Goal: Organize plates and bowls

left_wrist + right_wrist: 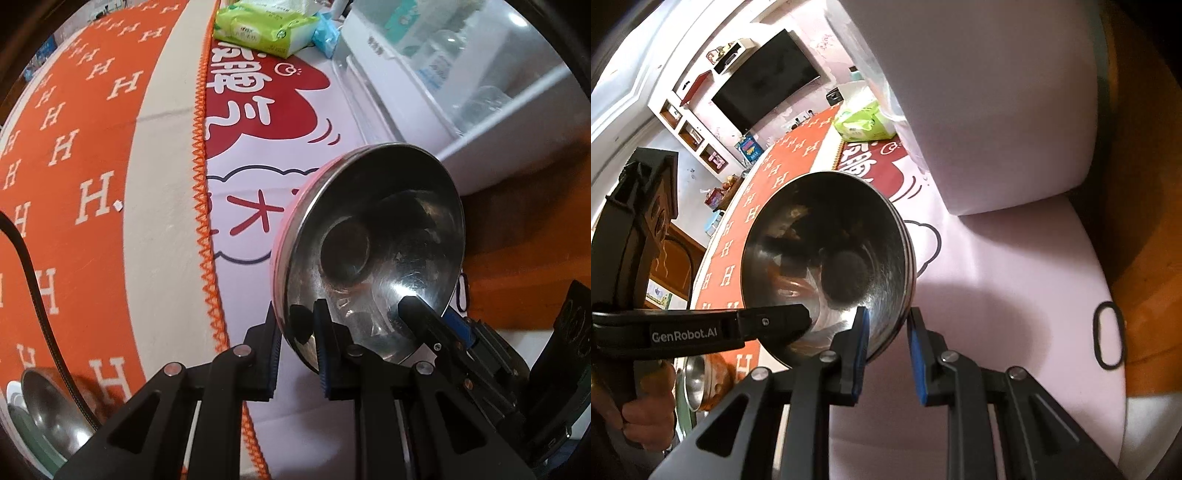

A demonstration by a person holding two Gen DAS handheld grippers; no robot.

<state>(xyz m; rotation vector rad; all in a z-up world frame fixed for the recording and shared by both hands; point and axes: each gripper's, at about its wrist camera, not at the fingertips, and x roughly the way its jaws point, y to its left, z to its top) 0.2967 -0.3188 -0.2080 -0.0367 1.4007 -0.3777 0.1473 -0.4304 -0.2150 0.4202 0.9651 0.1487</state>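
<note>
- The steel bowl [369, 258] is held tilted above the white mat [251, 147], its rim gripped from both sides.
- Left gripper [295, 350] straddles the rim; whether it pinches, I cannot tell.
- Right gripper [886, 350] likewise straddles the rim, jaws slightly apart; grip unclear.
- This looks like a handover or carry; next probably means one gripper releasing, then nesting it in the second bowl [51, 413] beside the orange cloth [74, 147].

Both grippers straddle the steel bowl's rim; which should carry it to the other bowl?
Left, probably. The left gripper clamps the steel bowl, and the other bowl lies on its side, beyond it from the right gripper.
</note>
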